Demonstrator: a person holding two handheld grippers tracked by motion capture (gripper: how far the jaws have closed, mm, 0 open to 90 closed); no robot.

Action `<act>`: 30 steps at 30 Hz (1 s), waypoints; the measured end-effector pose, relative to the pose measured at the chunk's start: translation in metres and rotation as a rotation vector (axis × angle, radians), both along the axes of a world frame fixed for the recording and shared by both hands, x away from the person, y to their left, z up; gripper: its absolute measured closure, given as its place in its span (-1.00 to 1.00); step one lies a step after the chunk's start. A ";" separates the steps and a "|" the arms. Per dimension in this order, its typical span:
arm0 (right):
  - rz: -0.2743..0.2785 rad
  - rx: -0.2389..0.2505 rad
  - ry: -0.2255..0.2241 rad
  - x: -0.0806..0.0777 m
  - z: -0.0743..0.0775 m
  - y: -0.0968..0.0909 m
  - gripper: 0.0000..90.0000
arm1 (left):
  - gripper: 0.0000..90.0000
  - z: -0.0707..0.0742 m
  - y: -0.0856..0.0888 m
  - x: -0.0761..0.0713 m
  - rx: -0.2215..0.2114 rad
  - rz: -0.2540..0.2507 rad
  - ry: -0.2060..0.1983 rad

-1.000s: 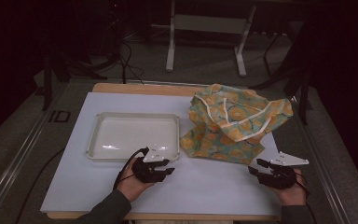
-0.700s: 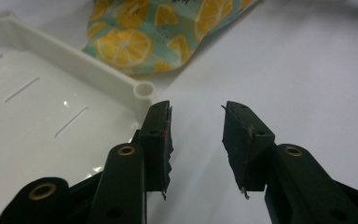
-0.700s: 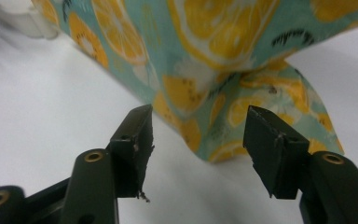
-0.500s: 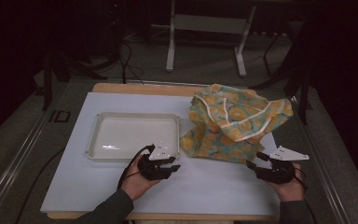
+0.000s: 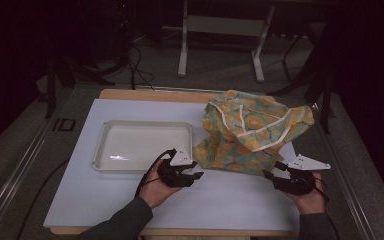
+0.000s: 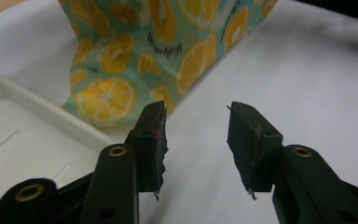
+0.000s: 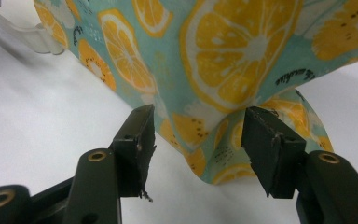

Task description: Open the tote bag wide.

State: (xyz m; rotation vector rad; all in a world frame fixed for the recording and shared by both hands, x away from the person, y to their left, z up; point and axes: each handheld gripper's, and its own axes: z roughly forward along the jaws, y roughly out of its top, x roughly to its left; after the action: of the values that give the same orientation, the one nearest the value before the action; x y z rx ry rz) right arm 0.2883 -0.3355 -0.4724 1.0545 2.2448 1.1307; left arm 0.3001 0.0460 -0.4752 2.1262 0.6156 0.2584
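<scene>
Both tools (image 6: 193,154) (image 7: 198,154) open, empty

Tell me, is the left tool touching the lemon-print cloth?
Apart. In the left gripper view, the left tool stands open over bare white table, and the cloth lies beyond its tips with table showing between them.

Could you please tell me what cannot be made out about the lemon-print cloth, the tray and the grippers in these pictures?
- Crumpled teal cloth with orange lemon print: its folds hide its underside and any contents, in the high view.
- Shallow white plastic tray: cut off by the left edge, in the left gripper view.
- Right gripper: whether its open jaws touch the cloth corner between them is unclear, in the right gripper view.
- Left gripper: its jaw tips are too small in the high view.
</scene>
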 end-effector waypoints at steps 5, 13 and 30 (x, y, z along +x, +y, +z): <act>0.007 0.003 -0.003 0.003 0.003 0.001 0.11 | 0.15 0.001 -0.010 0.004 0.002 -0.009 -0.012; 0.021 0.011 -0.007 0.003 0.005 0.005 0.52 | 0.08 0.003 -0.028 0.014 0.003 -0.008 -0.026; 0.035 -0.005 -0.021 -0.001 0.006 0.006 1.00 | 0.62 0.011 -0.057 0.029 0.016 0.022 -0.027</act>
State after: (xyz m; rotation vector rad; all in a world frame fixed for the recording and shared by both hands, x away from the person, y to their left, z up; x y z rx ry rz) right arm 0.2871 -0.3299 -0.4666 0.9998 2.2568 1.1450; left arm 0.3289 -0.0112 -0.4642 2.1289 0.6236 0.3055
